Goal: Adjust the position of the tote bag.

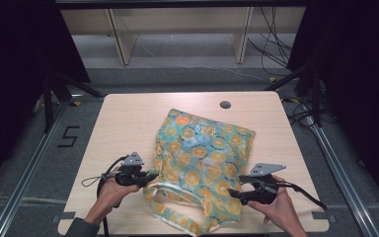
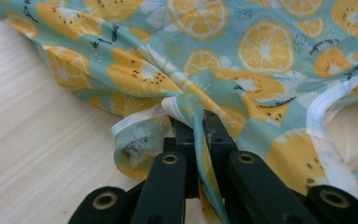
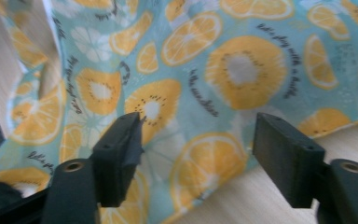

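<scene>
A teal cloth bag (image 1: 202, 153) printed with orange and lemon slices lies crumpled on the middle of the wooden table (image 1: 128, 123). Its white-edged handle loop (image 1: 175, 215) reaches toward the table's near edge. My left gripper (image 1: 153, 174) is at the bag's left side, and in the left gripper view it (image 2: 196, 122) is shut on a bunched fold of the bag (image 2: 261, 56) near the white hem. My right gripper (image 1: 237, 186) is at the bag's lower right corner. In the right gripper view it (image 3: 198, 135) stands open, with the bag (image 3: 242, 70) lying just beyond its jaws.
A round hole (image 1: 225, 104) sits in the table near its far edge. Bare wood runs along the left and far sides of the bag. Beyond the table are wooden shelf legs (image 1: 121, 39) and cables (image 1: 276, 44). A "5" mark (image 1: 68, 137) is on the floor at left.
</scene>
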`<action>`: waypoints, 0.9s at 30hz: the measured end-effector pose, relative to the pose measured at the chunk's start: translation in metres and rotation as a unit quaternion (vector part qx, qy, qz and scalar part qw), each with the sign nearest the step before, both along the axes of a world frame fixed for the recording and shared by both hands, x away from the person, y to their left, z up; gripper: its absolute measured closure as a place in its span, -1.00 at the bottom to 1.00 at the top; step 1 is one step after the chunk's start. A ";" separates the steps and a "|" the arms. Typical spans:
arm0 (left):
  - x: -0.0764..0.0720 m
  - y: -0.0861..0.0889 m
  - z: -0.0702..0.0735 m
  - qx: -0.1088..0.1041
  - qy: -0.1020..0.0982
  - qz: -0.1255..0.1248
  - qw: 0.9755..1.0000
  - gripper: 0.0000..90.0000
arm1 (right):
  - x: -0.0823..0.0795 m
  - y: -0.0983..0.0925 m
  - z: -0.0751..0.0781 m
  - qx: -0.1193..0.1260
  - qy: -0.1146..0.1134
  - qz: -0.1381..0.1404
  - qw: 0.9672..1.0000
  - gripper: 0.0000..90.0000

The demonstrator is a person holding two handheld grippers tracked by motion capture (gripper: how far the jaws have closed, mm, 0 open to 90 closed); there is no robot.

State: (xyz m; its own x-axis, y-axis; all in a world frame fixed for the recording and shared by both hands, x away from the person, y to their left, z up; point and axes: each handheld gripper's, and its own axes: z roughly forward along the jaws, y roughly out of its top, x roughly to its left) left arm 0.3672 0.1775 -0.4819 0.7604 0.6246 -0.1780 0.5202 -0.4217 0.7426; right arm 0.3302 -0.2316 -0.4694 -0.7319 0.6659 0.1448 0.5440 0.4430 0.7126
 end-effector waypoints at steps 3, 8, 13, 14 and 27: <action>-0.006 -0.006 -0.001 -0.003 0.006 -0.002 1.000 0.93 | -0.003 0.013 -0.005 -0.030 -0.014 -0.001 0.999 -0.29; -0.013 -0.015 -0.002 0.002 0.009 -0.019 1.000 0.91 | 0.003 0.020 -0.014 -0.111 -0.027 0.009 0.993 0.66; -0.030 -0.032 -0.004 -0.004 0.010 -0.041 0.999 0.89 | 0.017 0.000 -0.009 -0.117 -0.042 0.001 0.992 1.00; -0.030 -0.032 -0.004 -0.004 0.010 -0.041 0.999 0.88 | 0.019 -0.004 -0.008 -0.118 -0.042 -0.004 0.992 1.00; -0.044 -0.075 -0.011 -0.022 0.020 -0.060 0.998 0.67 | 0.044 -0.031 -0.001 -0.141 -0.066 -0.035 0.987 0.98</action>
